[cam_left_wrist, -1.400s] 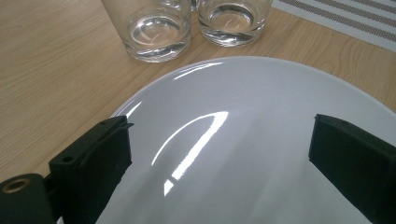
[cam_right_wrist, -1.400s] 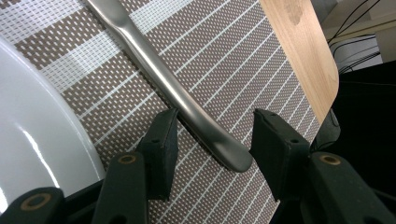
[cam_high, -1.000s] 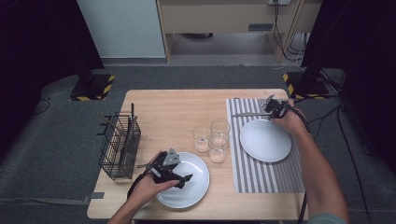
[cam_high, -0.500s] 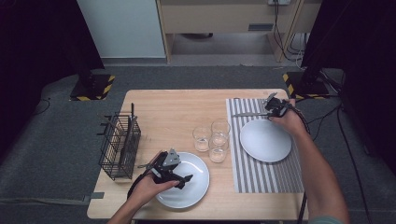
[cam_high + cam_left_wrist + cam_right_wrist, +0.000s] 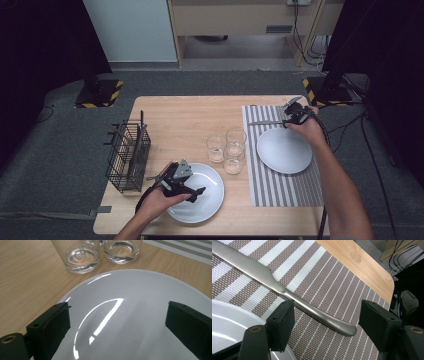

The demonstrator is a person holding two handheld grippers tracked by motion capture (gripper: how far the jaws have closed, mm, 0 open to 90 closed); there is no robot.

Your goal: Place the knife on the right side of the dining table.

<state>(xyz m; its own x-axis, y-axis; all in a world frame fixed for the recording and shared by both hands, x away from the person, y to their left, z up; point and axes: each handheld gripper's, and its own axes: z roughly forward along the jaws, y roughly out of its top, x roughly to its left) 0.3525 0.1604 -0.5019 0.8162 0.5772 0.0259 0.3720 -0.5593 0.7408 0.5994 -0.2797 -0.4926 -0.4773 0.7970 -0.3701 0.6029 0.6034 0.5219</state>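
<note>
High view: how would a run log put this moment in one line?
left gripper open over plate | right gripper open around knife on mat

Both grippers are black with blocky black jaws (brass-ringed screw holes), trailing black cables.

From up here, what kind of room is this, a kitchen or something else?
Probably a lab or recording studio staged as a dining setup, not a kitchen. The wooden table stands on grey carpet between black stands with hazard-striped bases, cables trail behind, and a person works hand-held grippers over plates.
</note>
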